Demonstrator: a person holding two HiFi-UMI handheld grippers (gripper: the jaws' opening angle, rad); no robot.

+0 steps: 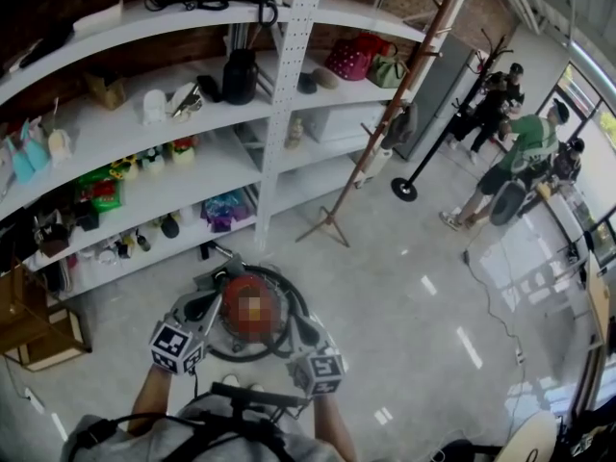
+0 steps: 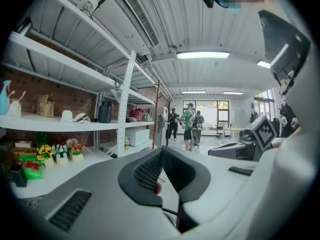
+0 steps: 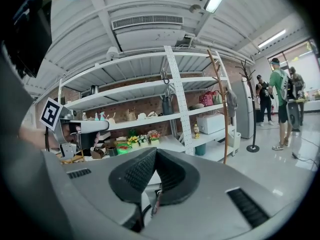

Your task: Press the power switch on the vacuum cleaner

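Left claw (image 2: 161,150): I see it closed, empty.
Right claw (image 3: 155,150): closed, empty too.
Vacuum cleaner (image 1: 234,301): on the floor (image 1: 404,287), near both.

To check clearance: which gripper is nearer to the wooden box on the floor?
Left. The left gripper is right of the wooden box; the right gripper is beyond the vacuum cleaner.

— The vacuum cleaner (image 1: 229,301), lower centre?
— Red dome, black hose (image 1: 292,296).
— Left gripper (image 2: 161,151), right gripper (image 3: 154,151)?
— Grey, with black dimpled pads (image 2: 145,174); black-and-white square markers on the cubes (image 1: 176,346).
— Behind?
— White shelves (image 1: 356,12), red-brown brick wall (image 1: 164,56), a green shirt on a person (image 1: 527,142), upper right.
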